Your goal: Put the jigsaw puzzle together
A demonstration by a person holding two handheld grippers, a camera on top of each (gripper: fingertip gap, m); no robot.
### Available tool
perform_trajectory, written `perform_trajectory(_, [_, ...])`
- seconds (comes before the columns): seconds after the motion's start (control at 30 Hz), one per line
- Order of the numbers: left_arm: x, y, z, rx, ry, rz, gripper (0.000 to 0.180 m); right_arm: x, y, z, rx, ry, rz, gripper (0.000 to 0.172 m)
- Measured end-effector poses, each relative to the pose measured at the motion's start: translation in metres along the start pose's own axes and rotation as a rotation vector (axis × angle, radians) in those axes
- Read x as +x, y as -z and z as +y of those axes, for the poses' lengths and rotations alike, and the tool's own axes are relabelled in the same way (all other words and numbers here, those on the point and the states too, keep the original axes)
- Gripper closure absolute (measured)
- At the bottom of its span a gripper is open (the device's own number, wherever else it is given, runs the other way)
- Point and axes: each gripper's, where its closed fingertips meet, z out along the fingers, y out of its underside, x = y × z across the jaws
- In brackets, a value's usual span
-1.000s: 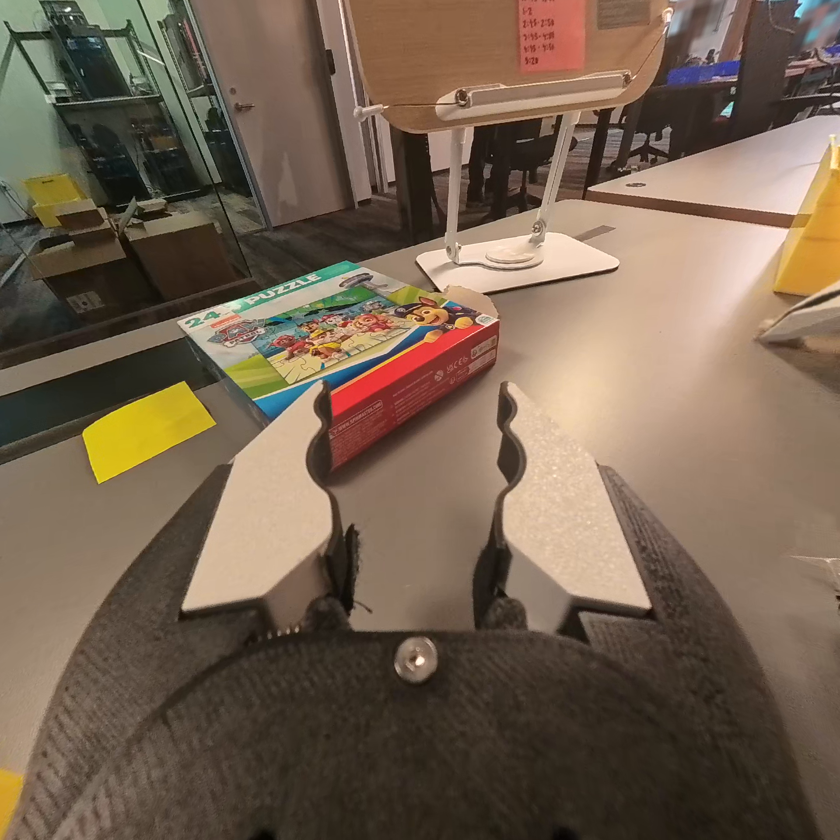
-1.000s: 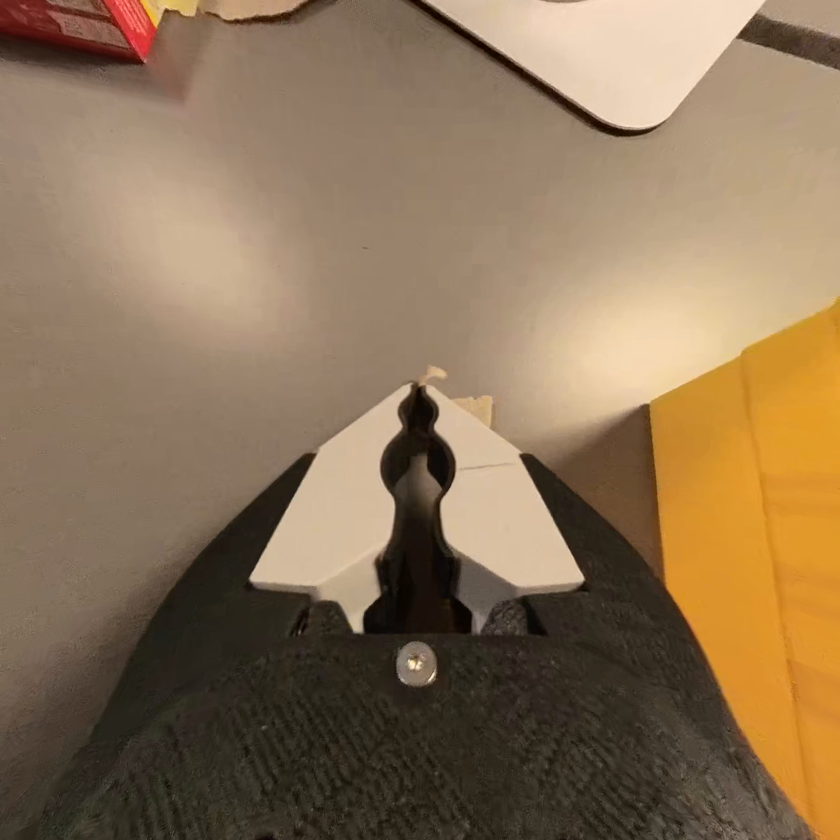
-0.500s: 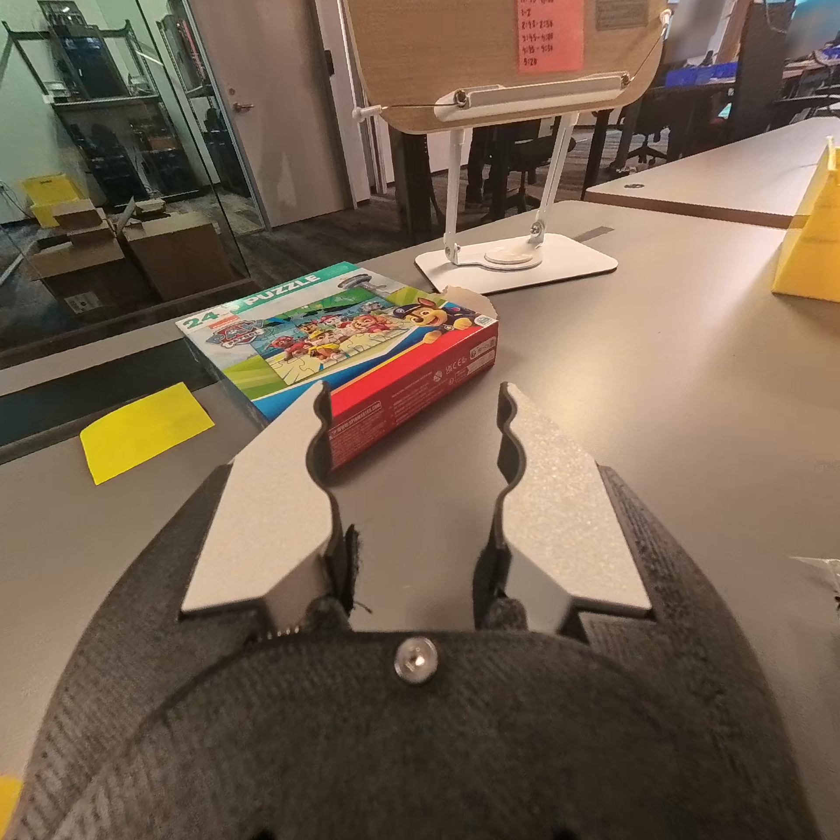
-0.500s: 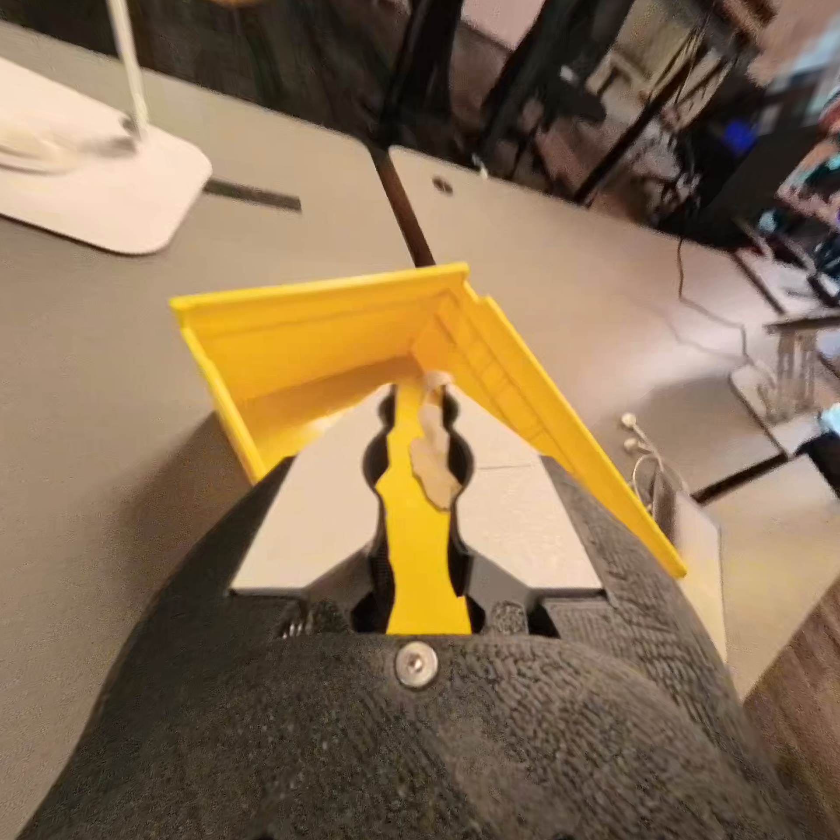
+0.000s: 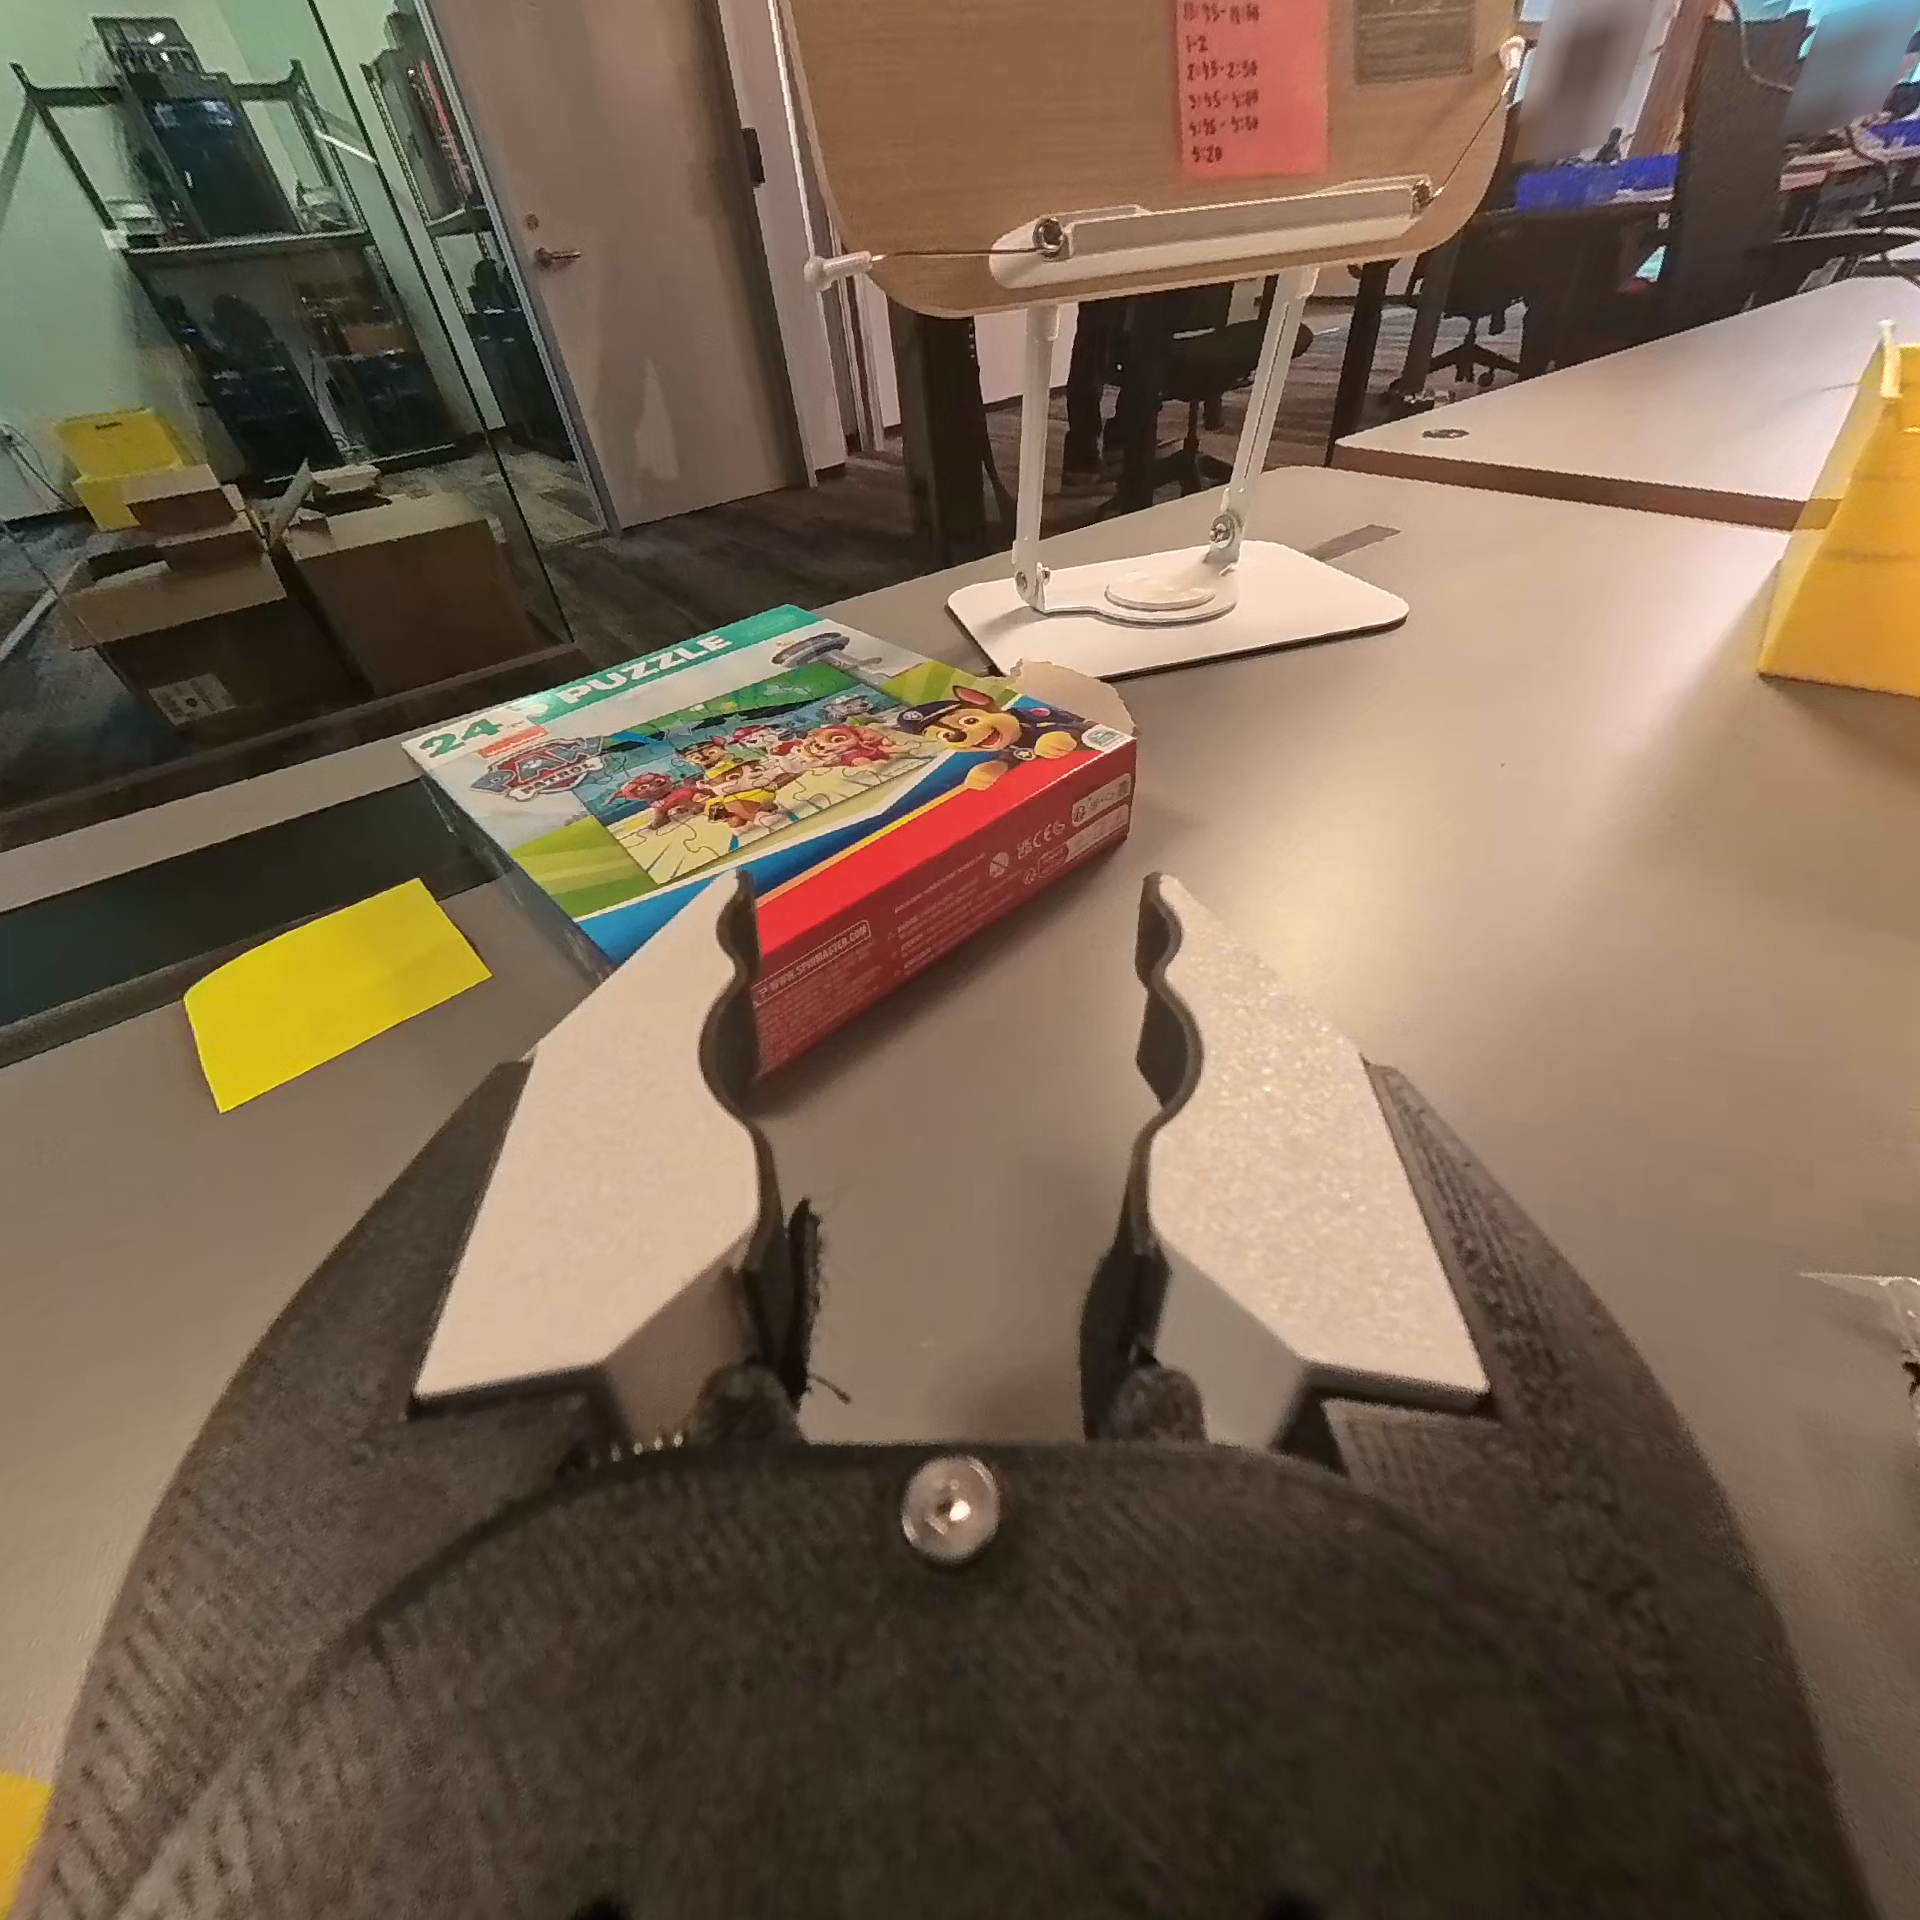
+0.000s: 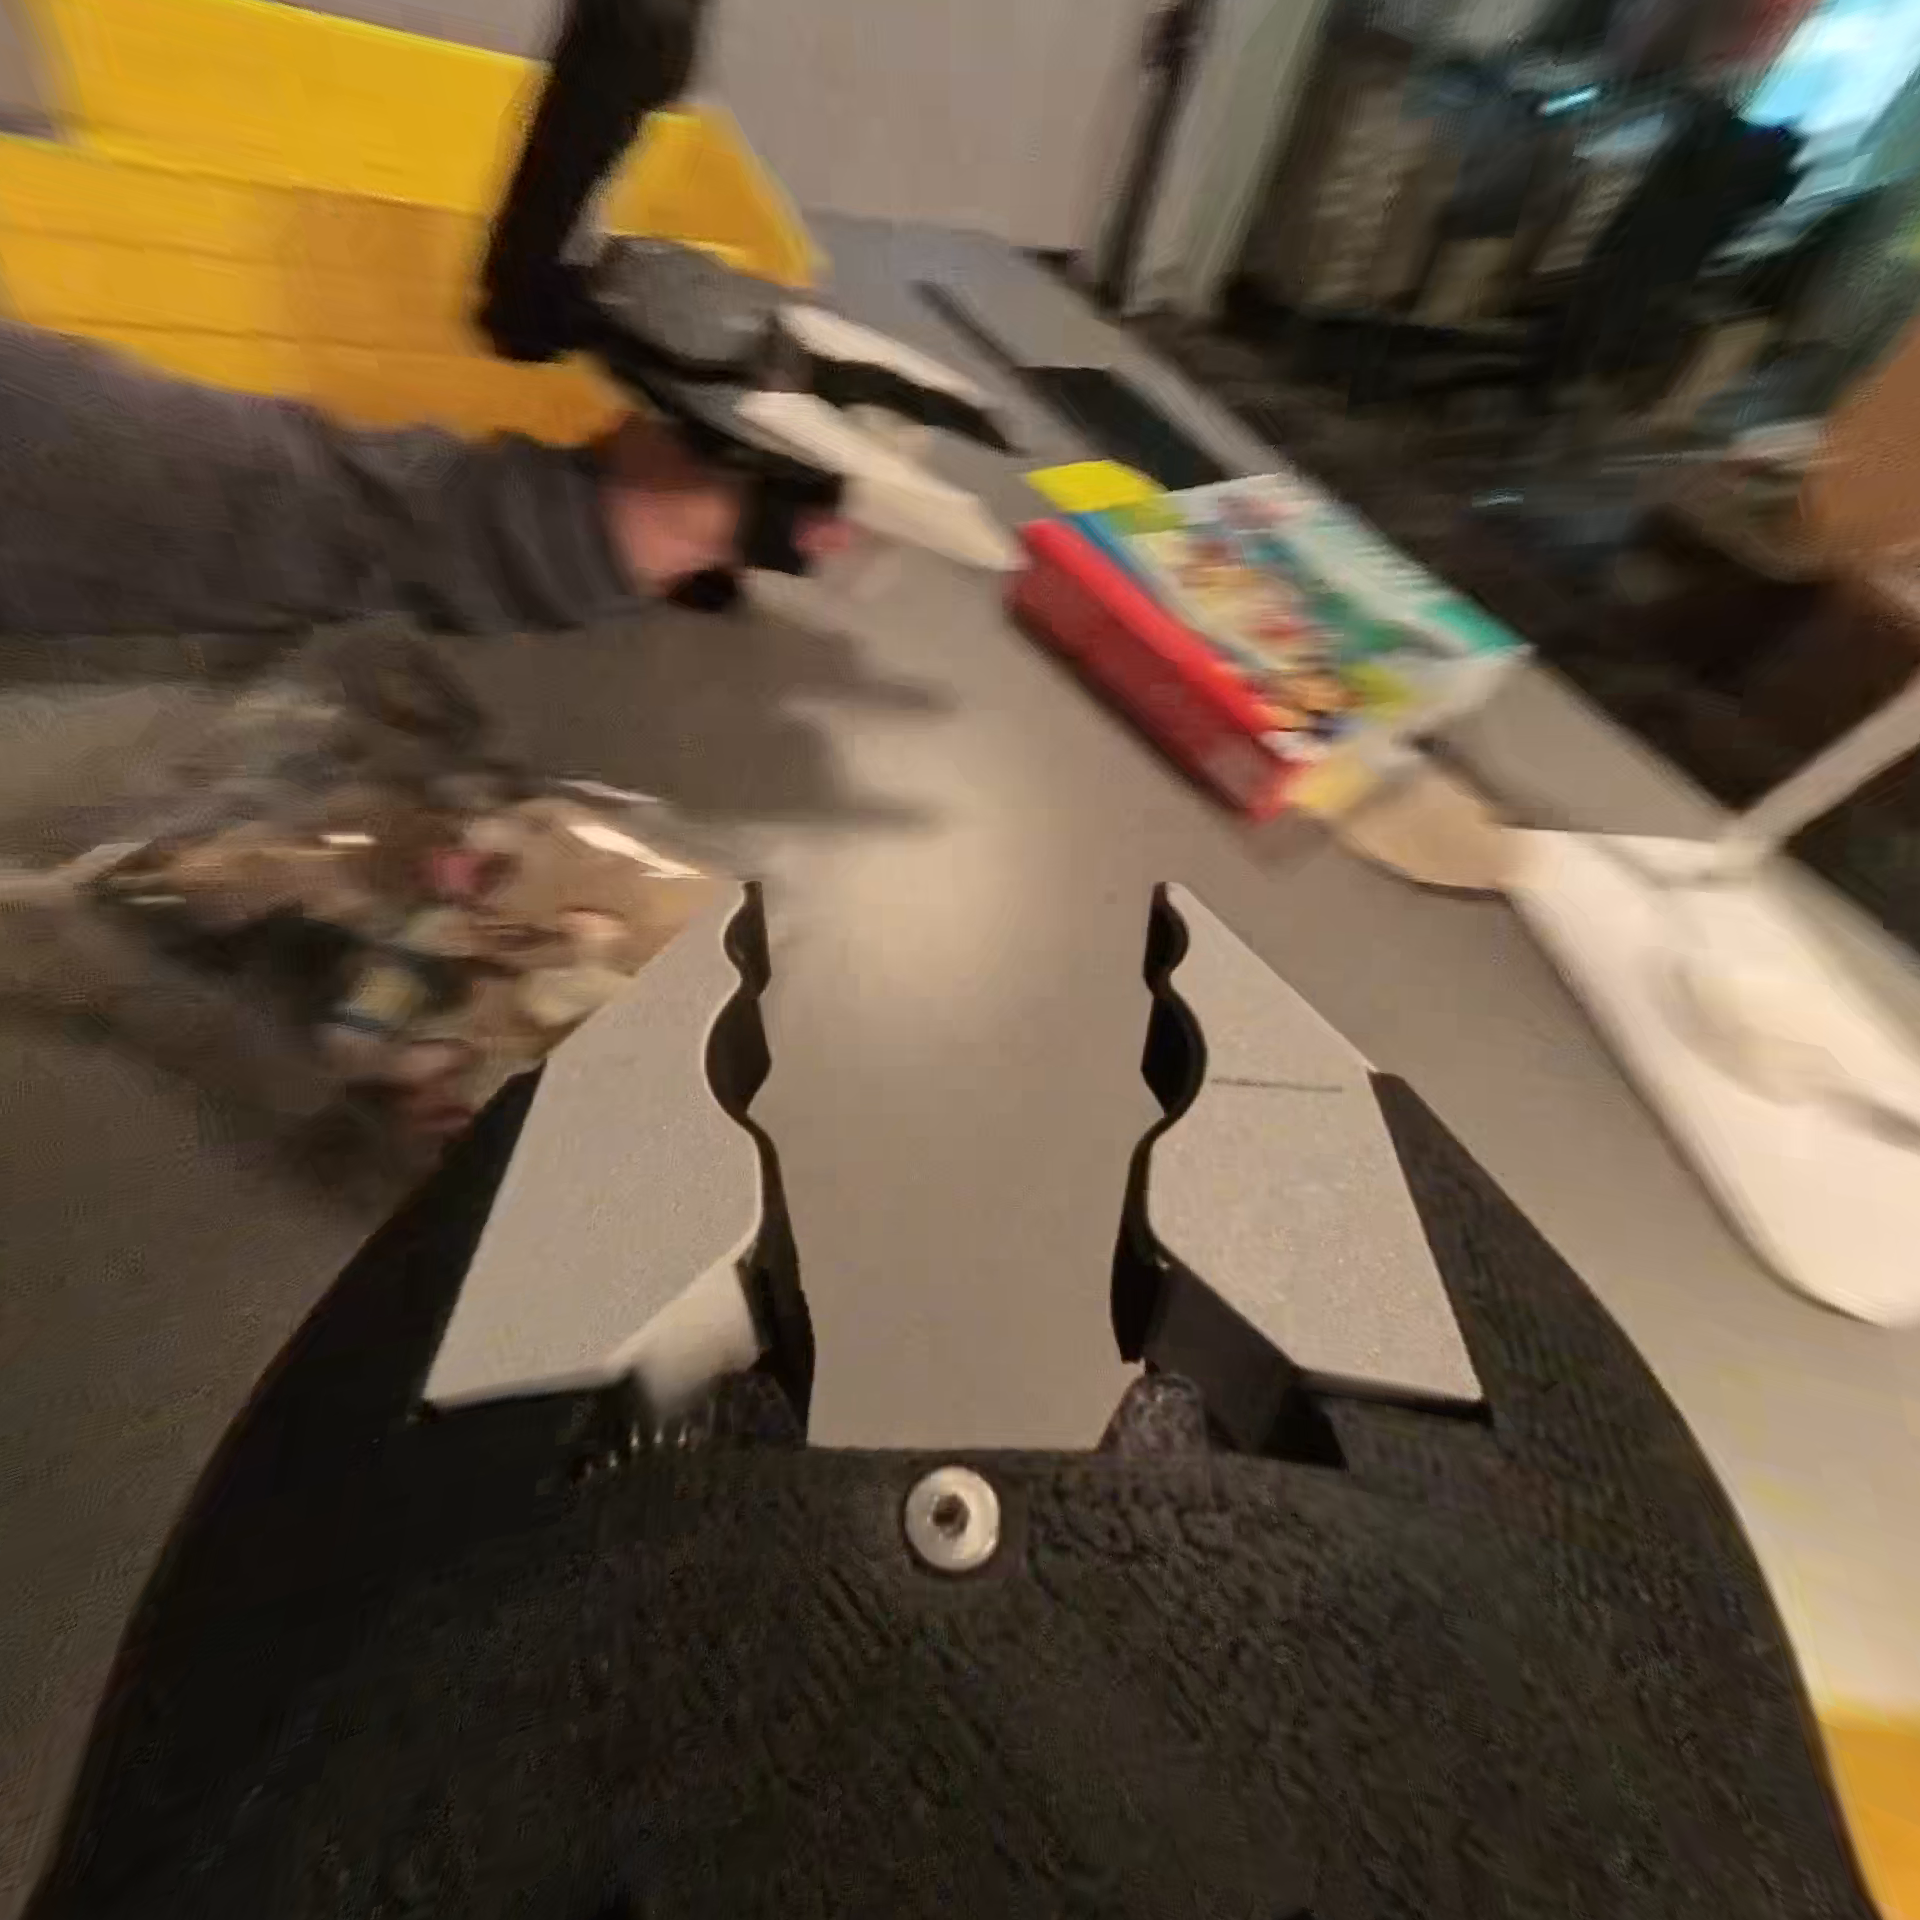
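— On the grey table (image 5: 1455,935), where does the left gripper (image 5: 940,904) stand?

— Low over the tabletop, jaws spread wide with only bare table between the fingers. Nothing is in its grasp. The puzzle box (image 5: 769,769) lies flat just ahead and to the left of the fingertips; the red side of the box faces the gripper, and its long axis runs slantwise, from near-left to far-right. The left finger (image 5: 623,1122) overlaps the box's near corner in the picture, but I cannot tell whether it touches.

— And the right gripper (image 6: 951,904)?

— Also wide apart and holding nothing, with plain table between the fingers. Its view is smeared by motion blur. The puzzle box (image 6: 1247,644) sits well ahead and to the right of it, so the left gripper is the nearer of the two. A blurred heap of small flat pieces (image 6: 343,914) lies just beside its left finger.

— What else is on the surface?

— A yellow sticky note (image 5: 332,987) left of the box, the white base (image 5: 1174,613) of a wooden board on a stand behind it, and a yellow bin (image 5: 1849,561) at the far right.

— The room?

— An office: glass partition (image 5: 260,364), grey door, cardboard boxes on the floor, further desks behind.
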Motion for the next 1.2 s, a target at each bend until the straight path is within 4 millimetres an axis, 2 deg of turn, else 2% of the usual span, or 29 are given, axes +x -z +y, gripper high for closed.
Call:
perform_trajectory(0.07, [0.000, 0.000, 0.000, -0.001, 0.001, 0.001, 0.108, -0.063, -0.019, 0.004, -0.032, -0.095, -0.300, 0.088])
perform_trajectory(0.13, [0.000, 0.000, 0.000, -0.001, 0.000, 0.001, 0.108, -0.109, -0.031, 0.016, -0.109, -0.101, -0.476, 0.083])
perform_trajectory(0.2, [0.000, 0.000, 0.000, -0.001, -0.001, 0.000, 0.108, -0.134, -0.043, 0.035, -0.217, -0.004, -0.517, 0.074])
perform_trajectory(0.27, [0.000, 0.000, 0.000, -0.001, -0.002, 0.001, 0.108, -0.149, -0.052, 0.050, -0.287, 0.094, -0.522, 0.071])
perform_trajectory(0.37, [0.000, 0.001, 0.000, 0.003, 0.003, 0.002, 0.108, -0.141, -0.067, 0.062, -0.327, 0.199, -0.432, 0.079])
perform_trajectory(0.47, [-0.001, 0.001, -0.001, 0.006, 0.010, 0.002, 0.108, -0.115, -0.077, 0.068, -0.352, 0.108, -0.364, 0.083])
perform_trajectory(0.53, [-0.001, 0.001, -0.001, 0.007, 0.014, 0.003, 0.108, -0.088, -0.083, 0.071, -0.370, 0.068, -0.262, 0.088])
perform_trajectory(0.6, [-0.001, 0.001, -0.001, 0.007, 0.016, 0.003, 0.108, -0.050, -0.086, 0.078, -0.395, 0.023, -0.115, 0.094])
perform_trajectory(0.67, [-0.001, 0.001, -0.001, 0.005, 0.017, 0.003, 0.108, -0.010, -0.083, 0.087, -0.429, -0.023, 0.036, 0.092])
perform_trajectory(0.7, [-0.001, 0.001, 0.000, 0.004, 0.017, 0.003, 0.108, 0.001, -0.081, 0.087, -0.429, -0.025, 0.083, 0.090])
perform_trajectory(0.73, [-0.001, 0.001, 0.000, 0.005, 0.017, 0.002, 0.108, 0.004, -0.080, 0.079, -0.383, -0.021, 0.099, 0.088])
perform_trajectory(0.8, [-0.002, 0.001, -0.001, 0.006, 0.021, 0.002, 0.108, -0.013, -0.083, 0.048, -0.220, -0.014, 0.044, 0.084])
perform_trajectory(0.83, [-0.002, 0.001, 0.000, 0.005, 0.023, 0.003, 0.108, -0.022, -0.085, 0.039, -0.181, 0.010, 0.024, 0.087])
perform_trajectory(0.9, [-0.002, 0.001, 0.000, 0.005, 0.026, 0.002, 0.108, -0.033, -0.091, 0.040, -0.204, 0.113, 0.033, 0.090])
perform_trajectory(1.0, [-0.002, 0.000, 0.000, 0.004, 0.024, 0.004, 0.108, -0.047, -0.108, 0.051, -0.273, 0.263, 0.035, 0.100])
perform_trajectory(1.1, [-0.001, 0.000, 0.000, 0.005, 0.017, 0.004, 0.108, -0.046, -0.123, 0.052, -0.317, 0.372, 0.102, 0.123])
perform_trajectory(1.2, [-0.001, 0.001, -0.001, 0.007, 0.022, 0.004, 0.108, -0.028, -0.128, 0.047, -0.354, 0.483, 0.231, 0.172])
